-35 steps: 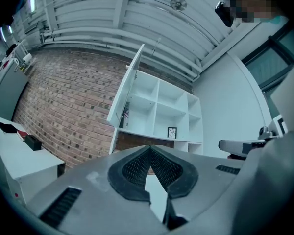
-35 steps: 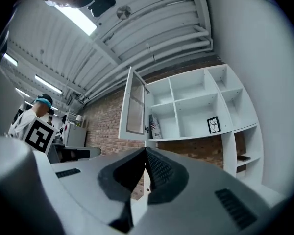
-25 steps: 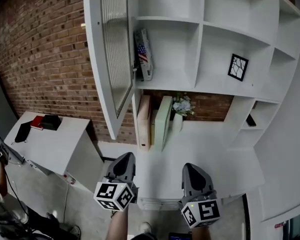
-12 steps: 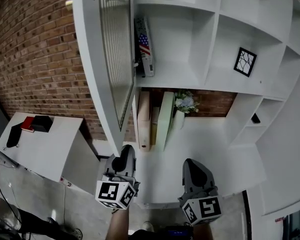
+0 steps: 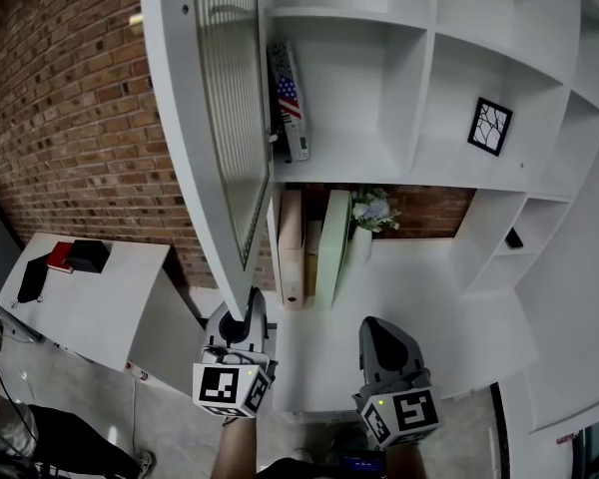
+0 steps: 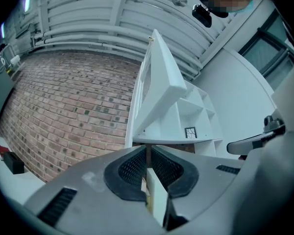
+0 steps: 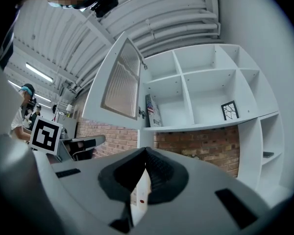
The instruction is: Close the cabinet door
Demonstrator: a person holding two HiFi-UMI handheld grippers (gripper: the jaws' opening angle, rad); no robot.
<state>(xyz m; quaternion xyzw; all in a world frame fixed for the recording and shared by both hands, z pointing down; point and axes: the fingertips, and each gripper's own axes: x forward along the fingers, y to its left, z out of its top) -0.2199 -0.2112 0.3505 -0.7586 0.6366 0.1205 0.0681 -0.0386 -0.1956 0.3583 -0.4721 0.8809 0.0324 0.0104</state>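
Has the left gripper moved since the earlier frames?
Yes. The left gripper has closed in on the lower corner of the cabinet door; its tips now sit just below that corner.

The cabinet door [image 5: 218, 118] juts out from the left edge of the shelves [image 5: 420, 98], brick wall [image 5: 70, 128] to its left. A picture frame [image 5: 490, 126] sits in a right compartment; books [image 5: 291, 242] and flowers [image 5: 372, 209] stand on the counter [image 5: 429, 297] below, a table [image 5: 100, 297] far left.

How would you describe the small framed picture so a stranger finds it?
Find the white shelf unit beside the brick wall. In the row above its brick-backed niche, take the cubby right of the flag-printed box. The picture stands there alone: black square frame, dark branching lines on white.
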